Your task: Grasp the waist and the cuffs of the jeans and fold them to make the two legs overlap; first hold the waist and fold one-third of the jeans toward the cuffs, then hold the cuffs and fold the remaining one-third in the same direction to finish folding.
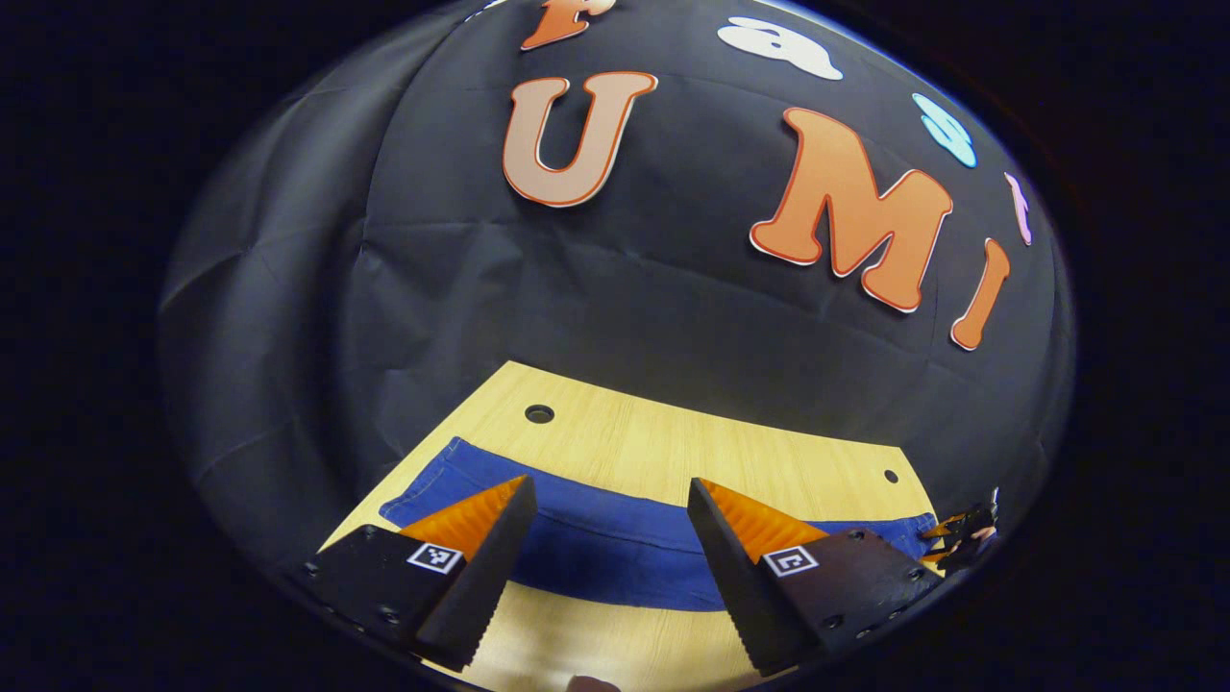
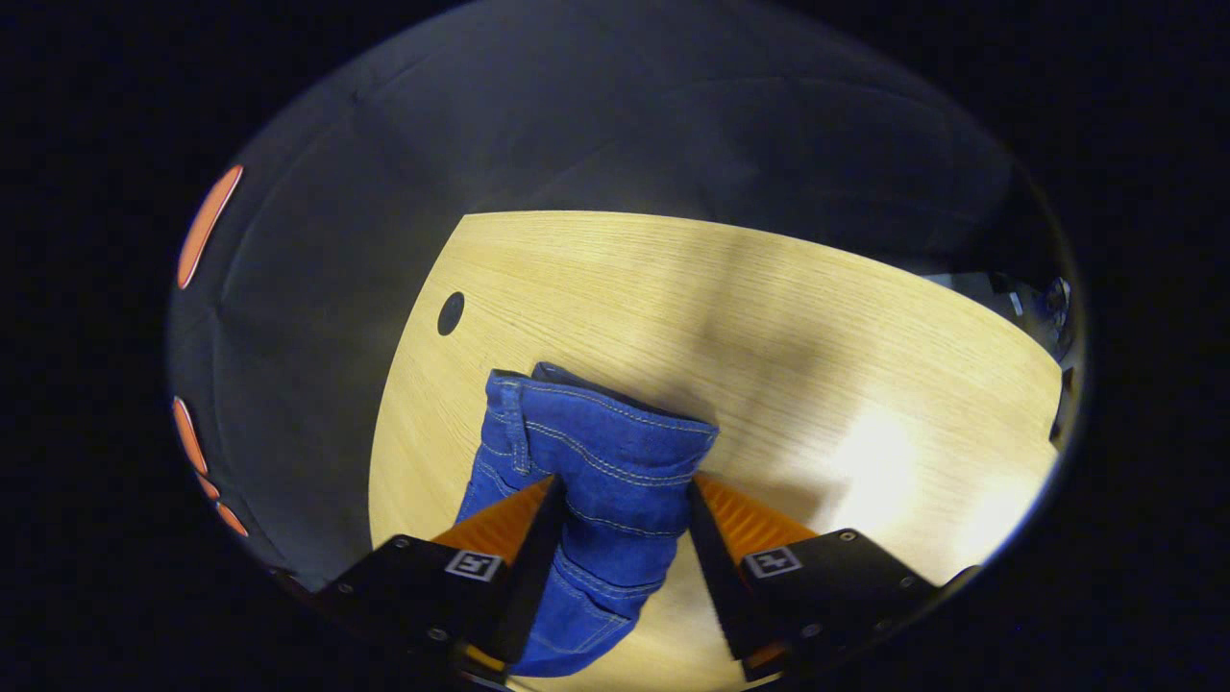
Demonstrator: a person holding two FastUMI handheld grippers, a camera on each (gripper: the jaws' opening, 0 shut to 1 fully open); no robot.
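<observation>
In the left gripper view, the left claw (image 1: 609, 538) is held spread wide above the desk (image 1: 673, 442), nothing pinched between its fingers. Beyond it, the jeans (image 1: 596, 543) are laid flat in a long strip across the wood. In the right gripper view, the right claw (image 2: 620, 524) is seen parted around the folded denim end; whether it is pressed cannot be told.

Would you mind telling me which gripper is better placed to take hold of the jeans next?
Right: the right gripper already straddles the jeans. The left gripper hangs open above them.
</observation>
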